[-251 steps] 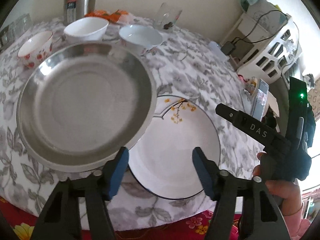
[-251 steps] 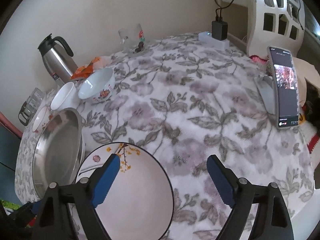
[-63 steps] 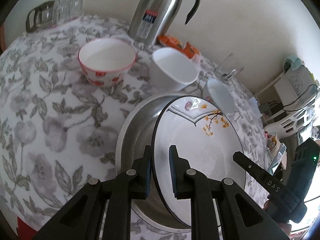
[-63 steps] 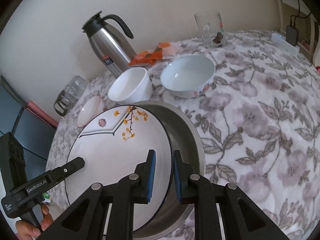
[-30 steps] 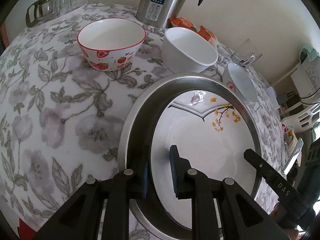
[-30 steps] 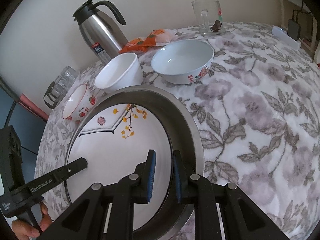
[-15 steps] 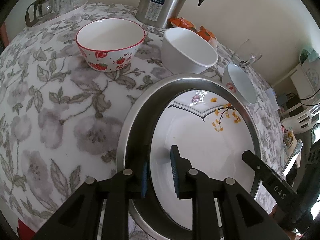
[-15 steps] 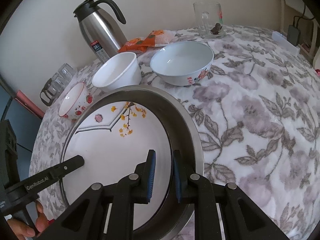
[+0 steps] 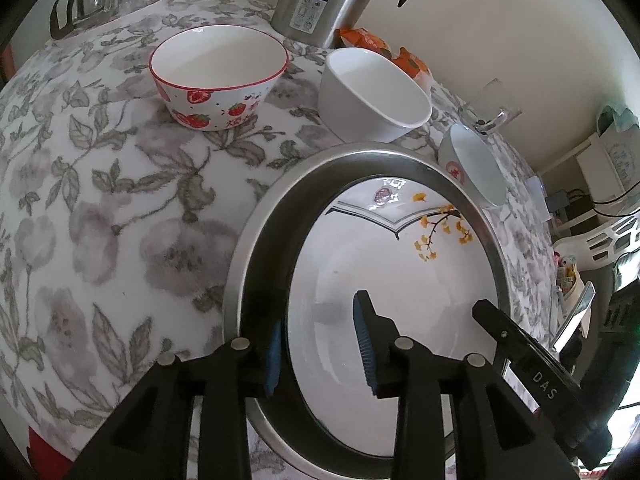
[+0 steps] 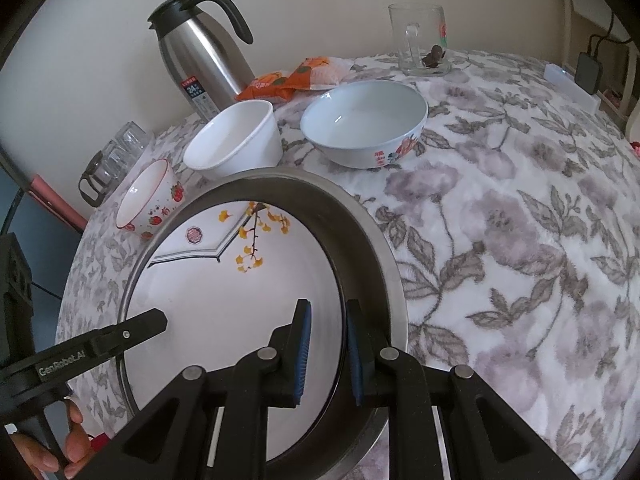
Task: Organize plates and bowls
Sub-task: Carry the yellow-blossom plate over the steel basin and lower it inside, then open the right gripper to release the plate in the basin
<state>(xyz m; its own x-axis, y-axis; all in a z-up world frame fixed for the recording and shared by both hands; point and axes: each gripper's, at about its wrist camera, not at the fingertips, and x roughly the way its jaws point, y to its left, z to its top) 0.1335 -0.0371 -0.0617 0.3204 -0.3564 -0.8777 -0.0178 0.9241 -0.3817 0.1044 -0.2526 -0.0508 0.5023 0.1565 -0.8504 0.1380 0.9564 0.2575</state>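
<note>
Now nested in the steel pan (image 9: 256, 248), the white ginkgo-painted plate (image 10: 224, 292) sits near the table's front edge; left gripper (image 9: 320, 344) is opening off its rim, right gripper (image 10: 326, 354) clamps it steady.

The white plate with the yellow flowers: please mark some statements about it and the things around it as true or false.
1. The white plate lies inside the steel pan. True.
2. The right gripper holds the plate's rim. True.
3. The strawberry bowl is stacked in the plain white bowl. False: they stand apart on the tablecloth.
4. The thermos lies on its side. False: it stands upright.
5. The left gripper is clamped tight. False: its jaws are opening around the rim.
</note>
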